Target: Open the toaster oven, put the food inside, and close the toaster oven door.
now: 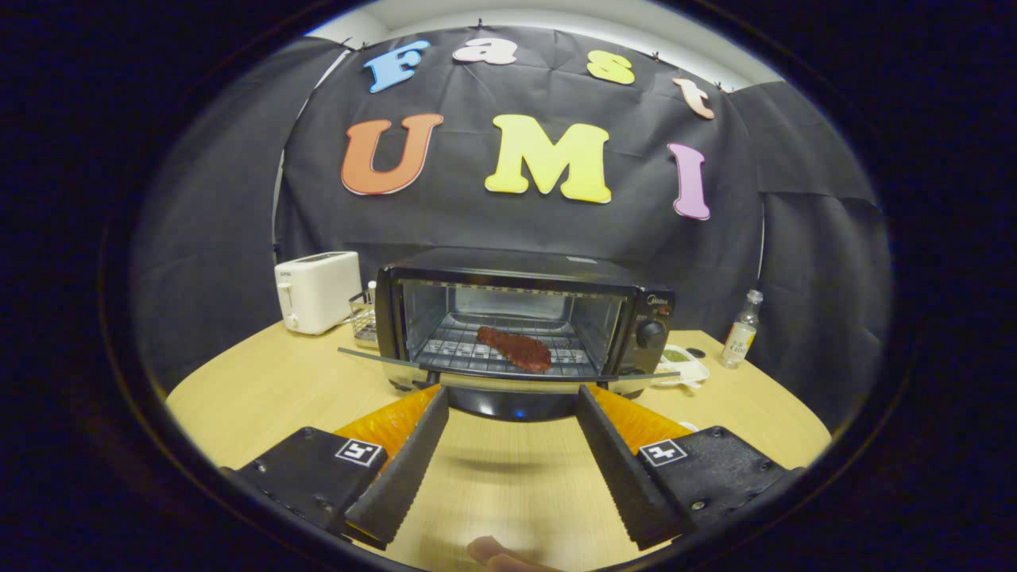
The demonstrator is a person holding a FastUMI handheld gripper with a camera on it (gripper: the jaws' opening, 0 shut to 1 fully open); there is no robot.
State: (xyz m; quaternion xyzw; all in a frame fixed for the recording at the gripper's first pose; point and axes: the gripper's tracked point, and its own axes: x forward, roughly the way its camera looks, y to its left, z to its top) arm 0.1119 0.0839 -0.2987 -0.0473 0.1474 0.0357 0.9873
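Observation:
A black toaster oven (524,318) stands on the wooden table (262,389) just beyond my fingers. Its glass door (508,377) is folded down flat toward me, with its front edge level with my fingertips. A reddish-brown piece of food (515,348) lies on the wire rack (477,349) inside the oven. My gripper (512,391) is open, fingers wide apart, with nothing between them. The fingertips sit just under or at the door's front edge, one on each side of its middle.
A white toaster (316,291) and a small wire basket (364,318) stand left of the oven. To its right lie a shallow white dish (682,365) and a small clear bottle (741,330). An orange plate (389,421) shows behind my fingers. A fingertip of a person (496,554) shows below.

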